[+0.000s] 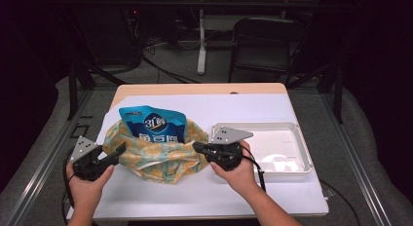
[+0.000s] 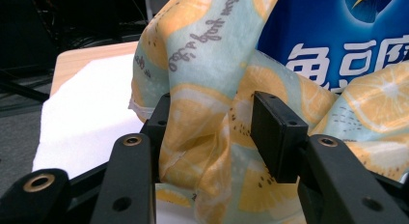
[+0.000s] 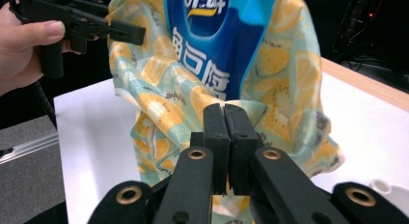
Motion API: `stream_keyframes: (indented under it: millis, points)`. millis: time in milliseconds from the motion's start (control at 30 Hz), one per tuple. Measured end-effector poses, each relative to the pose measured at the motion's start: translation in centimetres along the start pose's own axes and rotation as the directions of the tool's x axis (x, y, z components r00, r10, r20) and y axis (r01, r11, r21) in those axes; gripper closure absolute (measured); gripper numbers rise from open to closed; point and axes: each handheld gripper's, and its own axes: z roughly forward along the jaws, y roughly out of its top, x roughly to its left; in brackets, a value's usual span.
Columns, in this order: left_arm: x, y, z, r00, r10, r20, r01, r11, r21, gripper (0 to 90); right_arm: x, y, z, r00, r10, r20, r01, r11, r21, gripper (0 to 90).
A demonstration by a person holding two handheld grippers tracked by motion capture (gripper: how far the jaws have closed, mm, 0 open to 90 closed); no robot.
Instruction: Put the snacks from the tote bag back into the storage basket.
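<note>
A fabric bag (image 1: 160, 155) printed with lemon slices lies on the white sheet, and a blue snack packet (image 1: 153, 123) stands upright in its mouth. My left gripper (image 1: 118, 150) is at the bag's left rim. In the left gripper view a bunched fold of the bag (image 2: 202, 50) fills the gap of the left gripper (image 2: 210, 118) and touches both pads, with the packet (image 2: 337, 40) behind. My right gripper (image 1: 197, 148) is at the bag's right rim. In the right gripper view the right gripper (image 3: 224, 110) has its pads together, pinching thin cloth of the bag (image 3: 159, 103) below the packet (image 3: 217, 45).
A white plastic tray (image 1: 302, 153) sits just right of my right hand. The white sheet (image 1: 204, 187) covers most of the wooden table. A dark chair (image 1: 265, 41) and cables stand on the floor beyond the far edge.
</note>
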Motion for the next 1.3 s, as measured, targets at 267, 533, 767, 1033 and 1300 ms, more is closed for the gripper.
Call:
stream_keyframes:
  millis: [267,533,767,1033,1300]
  points:
    - [0.0,-0.7,0.1,1.0,0.003,0.004,-0.003,0.9999,0.016,55.8,0.4,-1.5,0.3,0.9998,0.014,-0.012,-0.014,1.0,0.01,88.8]
    - [0.0,-1.4,0.4,1.0,0.004,0.008,-0.005,0.9991,0.043,59.9,0.8,-2.9,0.8,0.9999,0.004,-0.01,-0.004,1.0,0.03,88.1]
    - [0.3,-1.9,0.8,1.0,-0.007,-0.003,0.007,0.9983,0.057,58.9,0.6,-3.8,1.4,1.0,0.009,0.0,-0.009,0.998,0.057,87.8]
    - [0.8,-2.5,1.3,0.9999,-0.011,-0.007,0.012,0.9968,0.08,58.3,0.6,-4.7,2.4,0.9997,-0.003,0.023,0.0,0.995,0.101,87.6]
    - [1.0,-3.3,1.9,0.9996,-0.027,0.002,0.026,0.9956,0.09,57.9,0.5,-5.5,3.0,0.9992,0.001,0.04,-0.006,0.991,0.131,87.1]
